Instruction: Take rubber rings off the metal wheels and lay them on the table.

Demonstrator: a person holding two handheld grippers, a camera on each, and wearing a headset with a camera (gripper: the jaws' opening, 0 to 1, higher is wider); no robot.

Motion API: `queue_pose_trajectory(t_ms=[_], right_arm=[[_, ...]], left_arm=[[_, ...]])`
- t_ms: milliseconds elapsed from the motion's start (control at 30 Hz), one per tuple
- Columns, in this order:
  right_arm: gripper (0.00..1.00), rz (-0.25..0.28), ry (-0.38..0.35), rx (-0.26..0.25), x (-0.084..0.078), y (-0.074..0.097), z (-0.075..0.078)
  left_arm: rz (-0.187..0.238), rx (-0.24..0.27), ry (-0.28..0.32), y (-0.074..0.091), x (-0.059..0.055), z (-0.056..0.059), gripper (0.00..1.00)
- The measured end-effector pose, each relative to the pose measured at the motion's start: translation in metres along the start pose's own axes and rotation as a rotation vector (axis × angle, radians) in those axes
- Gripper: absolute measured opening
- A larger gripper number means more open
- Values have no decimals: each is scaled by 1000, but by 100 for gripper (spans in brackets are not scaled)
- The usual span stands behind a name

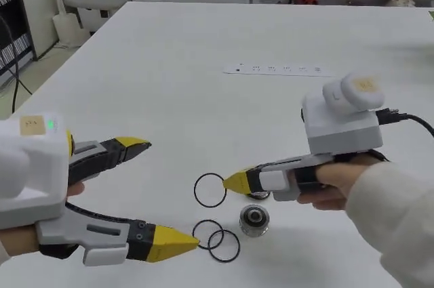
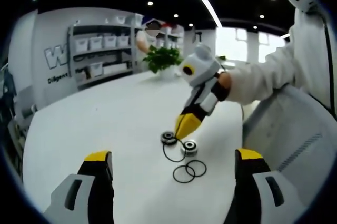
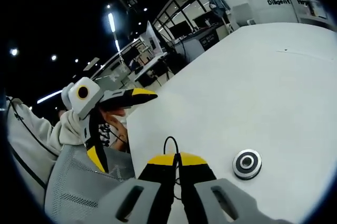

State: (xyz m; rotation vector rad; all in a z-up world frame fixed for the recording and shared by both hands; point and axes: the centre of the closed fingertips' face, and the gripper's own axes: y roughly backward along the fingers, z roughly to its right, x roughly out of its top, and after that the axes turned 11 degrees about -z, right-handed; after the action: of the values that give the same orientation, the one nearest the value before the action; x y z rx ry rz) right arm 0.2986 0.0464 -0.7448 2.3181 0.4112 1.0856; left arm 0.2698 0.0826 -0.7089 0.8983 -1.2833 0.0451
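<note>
White matte table [image 1: 203, 85] runs wide and smooth, with a flat white power strip [image 1: 278, 69] lying far back on it. On the right is the right gripper [image 1: 234, 181], its pointed yellow tips pinched tight on a thin black rubber ring [image 1: 195, 190]. The ring is a clean round loop sticking out past the tips, and I can't tell whether it touches the tabletop. Just in front of that gripper stands a metal wheel [image 1: 254, 220], a short shiny cylinder with a dark hub and a bare rim. A second wheel [image 1: 260, 196] peeks out from under the gripper's jaws, partly hidden. Left of the front wheel a pair of loose rings [image 1: 222, 231] lies flat on the table, overlapping each other. Near left, the left gripper [image 1: 152, 193] has its jaws spread wide with nothing between them.
</note>
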Motion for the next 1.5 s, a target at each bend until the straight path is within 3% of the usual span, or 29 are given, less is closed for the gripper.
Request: queue_pose_trajectory(t_ms=[667,800,1233,1500], right_arm=[[0,-204,11,33,-45,-30,-8],[0,-252,5,18,-57,-35,-5],[0,-269,-12,-11,-61,-36,1],[0,-275,26,-38,-62,-36,4]], left_arm=[[-58,-49,-25,-9,-13,14,97],[-60,-49,-24,-9,-13,14,97],[-76,-58,-28,-10,-17,15,95],[-83,-62,-30,-10,-18,15,95]])
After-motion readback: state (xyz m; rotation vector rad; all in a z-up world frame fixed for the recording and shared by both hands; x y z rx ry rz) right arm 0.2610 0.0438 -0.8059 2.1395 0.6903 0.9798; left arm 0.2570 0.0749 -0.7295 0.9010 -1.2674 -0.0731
